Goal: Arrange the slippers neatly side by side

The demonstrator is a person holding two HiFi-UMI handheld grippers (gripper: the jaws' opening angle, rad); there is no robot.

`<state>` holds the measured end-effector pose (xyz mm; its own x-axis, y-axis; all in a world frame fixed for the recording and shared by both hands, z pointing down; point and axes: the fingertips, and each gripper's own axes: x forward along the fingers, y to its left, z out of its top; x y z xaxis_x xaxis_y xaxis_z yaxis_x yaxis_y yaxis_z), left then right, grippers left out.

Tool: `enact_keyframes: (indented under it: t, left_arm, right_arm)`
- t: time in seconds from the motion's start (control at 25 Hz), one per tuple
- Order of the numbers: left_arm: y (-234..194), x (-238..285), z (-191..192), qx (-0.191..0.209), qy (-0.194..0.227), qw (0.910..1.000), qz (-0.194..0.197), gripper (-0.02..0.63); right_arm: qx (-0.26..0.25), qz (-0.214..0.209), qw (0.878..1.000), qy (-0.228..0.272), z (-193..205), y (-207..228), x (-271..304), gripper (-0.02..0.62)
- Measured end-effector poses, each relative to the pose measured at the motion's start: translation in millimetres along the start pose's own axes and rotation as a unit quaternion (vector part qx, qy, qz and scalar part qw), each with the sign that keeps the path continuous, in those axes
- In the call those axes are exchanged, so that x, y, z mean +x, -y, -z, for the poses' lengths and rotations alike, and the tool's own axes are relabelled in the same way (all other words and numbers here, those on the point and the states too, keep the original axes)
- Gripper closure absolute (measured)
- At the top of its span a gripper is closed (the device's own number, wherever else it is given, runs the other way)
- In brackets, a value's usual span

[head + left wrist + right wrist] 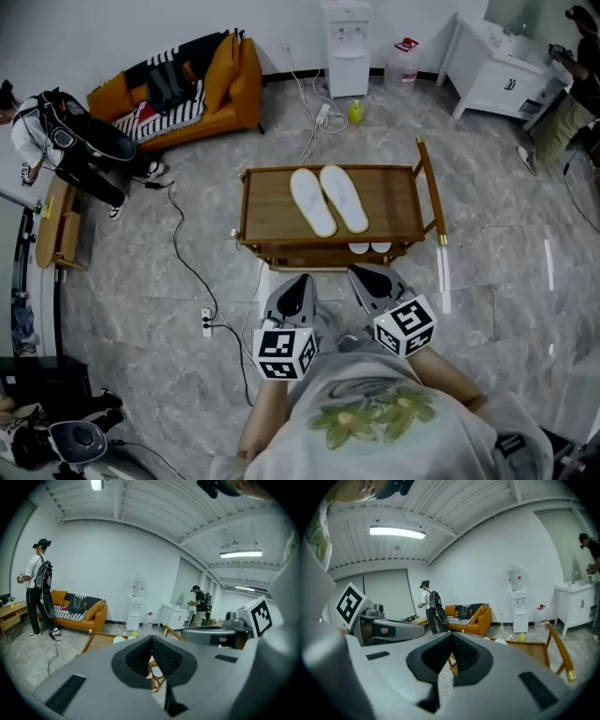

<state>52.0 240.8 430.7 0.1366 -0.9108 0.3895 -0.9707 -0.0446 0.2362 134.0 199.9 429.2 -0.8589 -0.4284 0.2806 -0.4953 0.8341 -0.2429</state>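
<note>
Closest in, the left tongs and the right tongs are held low in front of the person's pale shirt. Both point out toward the cart and are tipped slightly toward each other. Each pair is clenched, pads together with nothing between them. The marker cubes cover the hands, so I can't see the grip on the handles. Only the right forearm shows clearly, bent back toward the body.

The two white slippers lie soles-up on the wooden tabletop, side by side and touching along their inner edges. They are angled a little left and sit well apart from either tongs. From the gripper views, only their pale ends peek over the grey bodies.

On the cart's lower shelf, two small white things are mostly hidden under the top. Beyond it, an orange sofa and a water dispenser stand along the wall. A person in the top right corner is cut off by the frame.
</note>
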Motion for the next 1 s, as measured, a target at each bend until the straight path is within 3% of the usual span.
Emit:
enact_keyframes:
  t: [0.56,0.8,1.0]
  left_arm:
    - [-78,49,-31,0.005,-0.031,0.9995,0.008,0.591]
    - [-116,72,-41,0.004,-0.047,0.9987,0.019,0.591]
    - [-145,95,-50,0.006,-0.055,0.998,0.032,0.591]
  right_arm:
    - [0.023,0.022,0.999,-0.002,-27,25,88,0.586]
    - [0.032,0.046,0.998,-0.028,-25,43,131,0.495]
    - [0.037,0.068,0.996,-0.05,-16,59,162,0.463]
